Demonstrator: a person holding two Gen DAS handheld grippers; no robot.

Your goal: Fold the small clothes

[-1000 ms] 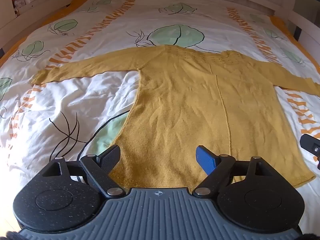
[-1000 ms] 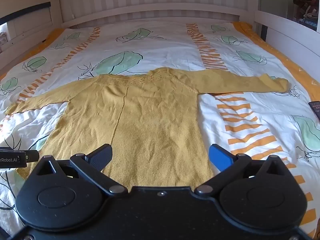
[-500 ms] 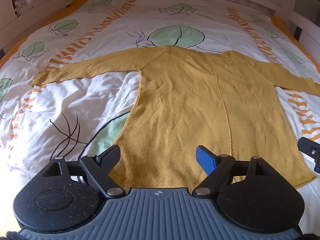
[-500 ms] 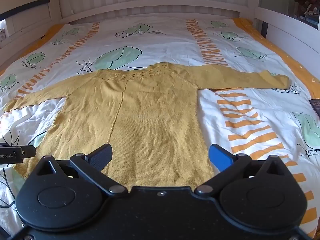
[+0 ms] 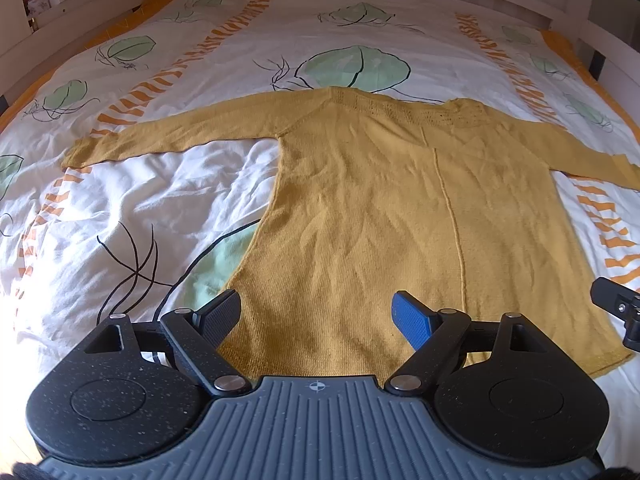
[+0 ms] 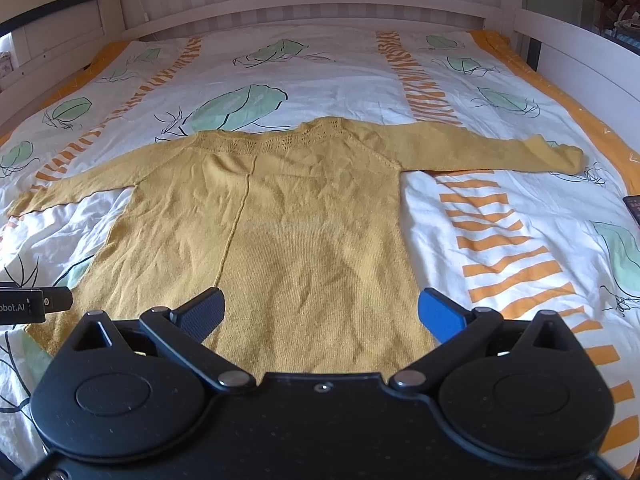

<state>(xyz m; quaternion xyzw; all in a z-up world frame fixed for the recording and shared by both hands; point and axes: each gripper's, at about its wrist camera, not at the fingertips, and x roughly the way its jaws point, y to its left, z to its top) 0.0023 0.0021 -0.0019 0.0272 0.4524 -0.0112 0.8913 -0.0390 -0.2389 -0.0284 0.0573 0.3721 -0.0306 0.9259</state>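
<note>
A mustard-yellow knit sweater (image 5: 400, 216) lies flat on the bed, back up, both sleeves spread out sideways, hem nearest me. It also shows in the right wrist view (image 6: 288, 232). My left gripper (image 5: 316, 316) is open and empty, hovering over the hem's left part. My right gripper (image 6: 320, 312) is open and empty over the hem's right part. Each gripper shows at the edge of the other's view: the right one (image 5: 618, 312), the left one (image 6: 32, 304).
The sweater rests on a white duvet (image 6: 500, 216) with green leaves and orange stripes. A white wooden bed frame (image 6: 304, 4) rings the bed at the back and sides. A dark flat object (image 6: 633, 208) lies at the bed's right edge.
The right gripper has edged forward and tilted down a little; the sweater sits lower and larger in its view. The left gripper has barely moved. Both stay open.
</note>
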